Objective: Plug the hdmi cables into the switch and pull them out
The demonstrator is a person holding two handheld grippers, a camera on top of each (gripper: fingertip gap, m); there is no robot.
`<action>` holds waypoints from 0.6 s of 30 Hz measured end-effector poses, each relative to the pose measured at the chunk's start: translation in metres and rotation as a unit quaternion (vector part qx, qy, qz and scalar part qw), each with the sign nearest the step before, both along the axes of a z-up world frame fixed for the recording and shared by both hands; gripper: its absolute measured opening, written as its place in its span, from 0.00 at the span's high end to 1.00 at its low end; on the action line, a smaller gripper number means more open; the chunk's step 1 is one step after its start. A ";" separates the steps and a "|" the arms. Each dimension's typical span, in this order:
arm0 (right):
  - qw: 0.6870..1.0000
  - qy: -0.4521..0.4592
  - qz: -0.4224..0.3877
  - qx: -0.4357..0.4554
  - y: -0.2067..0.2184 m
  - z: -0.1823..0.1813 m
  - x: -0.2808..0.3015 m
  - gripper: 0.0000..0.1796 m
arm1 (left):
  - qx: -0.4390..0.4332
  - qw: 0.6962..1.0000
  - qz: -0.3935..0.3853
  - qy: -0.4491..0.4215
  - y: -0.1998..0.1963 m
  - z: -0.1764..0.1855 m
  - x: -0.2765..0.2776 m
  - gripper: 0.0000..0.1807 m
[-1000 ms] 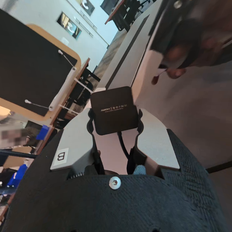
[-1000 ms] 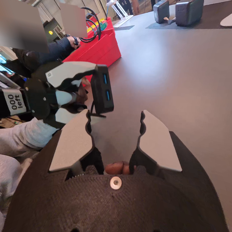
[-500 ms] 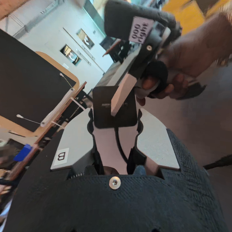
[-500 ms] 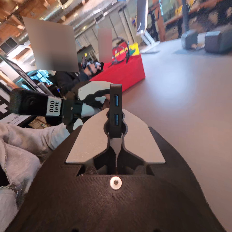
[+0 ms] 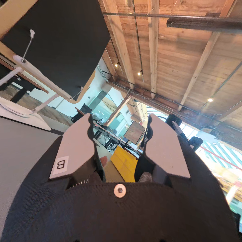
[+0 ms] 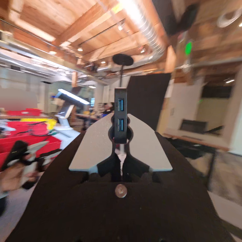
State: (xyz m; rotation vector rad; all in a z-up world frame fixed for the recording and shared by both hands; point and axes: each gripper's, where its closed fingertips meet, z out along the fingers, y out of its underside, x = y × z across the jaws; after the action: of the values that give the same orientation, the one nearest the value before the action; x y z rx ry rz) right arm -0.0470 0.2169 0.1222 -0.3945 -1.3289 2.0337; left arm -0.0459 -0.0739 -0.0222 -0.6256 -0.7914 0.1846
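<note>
Jaws of right gripper (image 6: pixel 120 127) pressed on lower part of switch (image 6: pixel 120 112), held upright with blue ports facing camera, jaws of left gripper (image 5: pixel 119 127) wide and empty; probably light, stiff, smooth box, best taken by flat sides, ports free.

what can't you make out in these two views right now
- HDMI cables: in neither view.
- Switch, right wrist view: only its narrow edge with two blue ports faces the camera; the right gripper fingers cover its lower sides, the other faces are turned away.
- Left gripper, right wrist view: motion blur smears it; the left wrist view shows it open and empty.
- Table, left wrist view: mostly cut off, camera tilted at the ceiling.
</note>
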 end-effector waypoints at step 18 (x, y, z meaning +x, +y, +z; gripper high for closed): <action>0.786 -0.276 -0.397 0.385 0.270 -0.158 -0.129 0.92 | -0.280 0.955 0.023 0.096 0.066 -0.022 0.011 0.53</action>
State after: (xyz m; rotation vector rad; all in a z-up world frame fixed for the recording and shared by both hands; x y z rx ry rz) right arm -0.1762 0.4872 -0.0354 -0.9906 -1.7797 0.5896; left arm -0.0350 -0.0080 -0.0438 -1.1064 -0.5604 0.5166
